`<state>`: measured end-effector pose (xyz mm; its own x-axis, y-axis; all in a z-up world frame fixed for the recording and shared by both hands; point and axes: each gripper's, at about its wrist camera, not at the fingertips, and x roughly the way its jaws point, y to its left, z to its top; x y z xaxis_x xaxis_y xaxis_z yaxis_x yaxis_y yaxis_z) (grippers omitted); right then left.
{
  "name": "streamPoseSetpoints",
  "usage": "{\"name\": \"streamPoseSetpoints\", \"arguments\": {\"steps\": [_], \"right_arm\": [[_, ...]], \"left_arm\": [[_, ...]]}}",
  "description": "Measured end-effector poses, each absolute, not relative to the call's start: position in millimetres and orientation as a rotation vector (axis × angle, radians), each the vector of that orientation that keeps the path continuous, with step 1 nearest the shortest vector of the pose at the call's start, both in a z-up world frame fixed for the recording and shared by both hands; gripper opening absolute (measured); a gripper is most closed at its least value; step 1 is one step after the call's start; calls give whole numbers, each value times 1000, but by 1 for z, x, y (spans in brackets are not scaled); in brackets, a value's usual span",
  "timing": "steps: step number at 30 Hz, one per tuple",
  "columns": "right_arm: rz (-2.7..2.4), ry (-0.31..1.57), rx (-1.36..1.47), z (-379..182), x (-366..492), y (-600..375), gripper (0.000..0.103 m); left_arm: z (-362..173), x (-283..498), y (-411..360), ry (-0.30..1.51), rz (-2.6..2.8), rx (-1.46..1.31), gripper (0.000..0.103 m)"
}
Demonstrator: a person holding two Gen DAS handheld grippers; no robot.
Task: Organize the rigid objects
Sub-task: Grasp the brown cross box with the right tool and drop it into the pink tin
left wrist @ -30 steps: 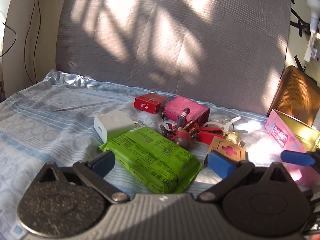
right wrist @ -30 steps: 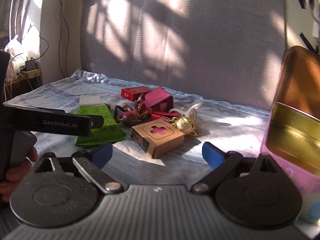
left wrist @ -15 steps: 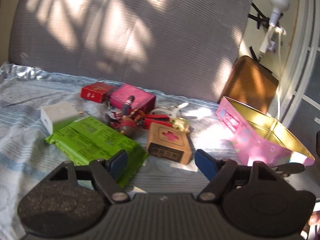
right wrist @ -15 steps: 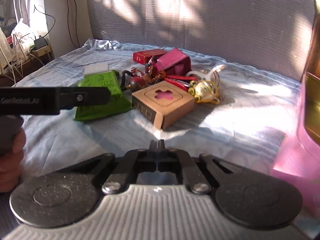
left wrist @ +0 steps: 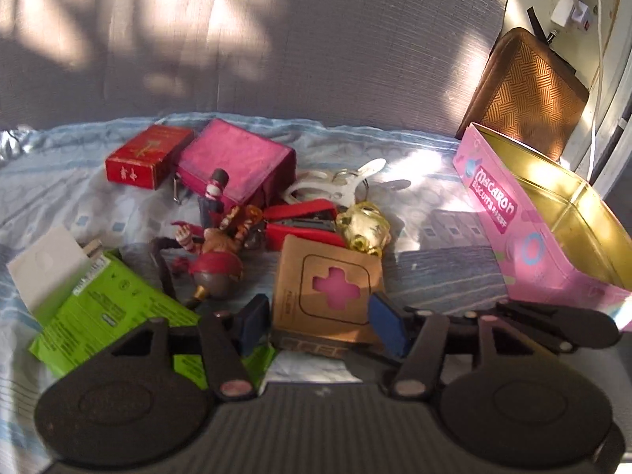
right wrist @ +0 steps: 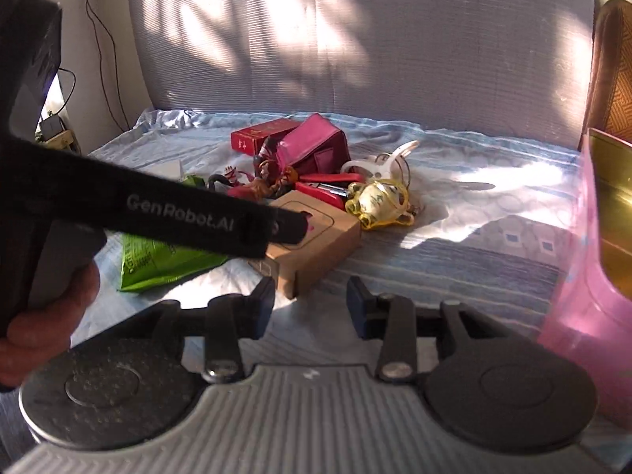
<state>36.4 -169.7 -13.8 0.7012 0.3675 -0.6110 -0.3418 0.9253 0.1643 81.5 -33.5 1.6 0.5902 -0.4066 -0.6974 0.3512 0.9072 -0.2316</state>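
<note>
Left gripper (left wrist: pixel 322 322) straddles the near end of the cardboard box (left wrist: pixel 330 282), the one with a pink cross cut-out. Its jaws are closing. The blue pads (left wrist: pixel 389 326) flank the box's two long sides and look close to them; whether they press yet I cannot tell, so I count it as not yet clamped.

To do this grasp well, as I judge it: keep the pads square to the box's sides and low enough to catch the walls, not the top edge. Close evenly so the box does not skid toward the green packet (left wrist: pixel 106 316) on the left. Lift straight before swinging right, clear of the gold trinket (left wrist: pixel 365 229) and red stapler (left wrist: pixel 304 223) touching its far end.

Right gripper (right wrist: pixel 310 304) hangs over bare bedsheet (right wrist: pixel 454 252), jaws opening, nothing between them. The box's near corner lies just ahead of its left pad.

The pink tin (left wrist: pixel 541 229) stands open to the right, well apart from the pile. Likely the destination.

Figurine (left wrist: pixel 215 254), red carton (left wrist: pixel 148 156), pink pouch (left wrist: pixel 237 166) and white charger (left wrist: pixel 47 266) wait on the bed.
</note>
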Motion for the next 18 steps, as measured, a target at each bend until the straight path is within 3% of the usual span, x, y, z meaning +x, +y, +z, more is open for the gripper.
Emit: {"name": "streamPoseSetpoints", "arguments": {"steps": [3,10,14,18], "right_arm": [[382,687,3,-11,26,-159,39],[360,625,-22,-2,-91,-220,38],[209,506,-23,20,-133,-260,38],[56,365,27,54,-140,-307,38]], "left_arm": [[4,59,-40,794,-430,-31,55],[13,-38,-73,781,-669,-58,54],[56,-60,-126,652,-781,4,53],[97,-59,-189,526,-867,48,60]]}}
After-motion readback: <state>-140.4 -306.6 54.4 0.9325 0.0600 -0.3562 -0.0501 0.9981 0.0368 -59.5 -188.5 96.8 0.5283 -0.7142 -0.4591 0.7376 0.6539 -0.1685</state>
